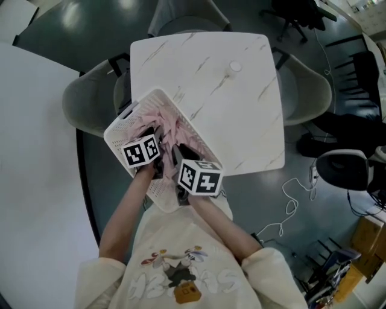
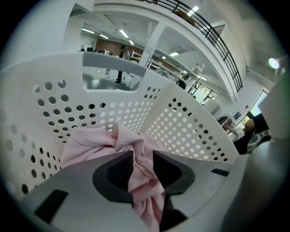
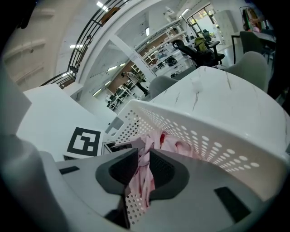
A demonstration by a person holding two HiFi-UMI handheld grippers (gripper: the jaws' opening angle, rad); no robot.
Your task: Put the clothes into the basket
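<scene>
A white perforated basket (image 1: 158,95) sits on the near left corner of the marble table (image 1: 235,114), with pink clothes (image 1: 164,125) bunched inside. Both grippers reach into it side by side. In the left gripper view, my left gripper (image 2: 143,156) is shut on a fold of the pink cloth (image 2: 90,141), with the basket wall (image 2: 181,127) right behind. My right gripper (image 3: 143,158) is shut on a hanging strip of pink cloth (image 3: 141,177) just above the basket's rim (image 3: 204,123). In the head view the marker cubes hide both pairs of jaws.
Grey chairs stand at the table's left (image 1: 90,102), right (image 1: 307,90) and far side (image 1: 187,18). A big white tabletop (image 1: 36,151) fills the left. A small round white object (image 1: 235,67) lies on the marble top. Cables (image 1: 289,208) trail on the floor at right.
</scene>
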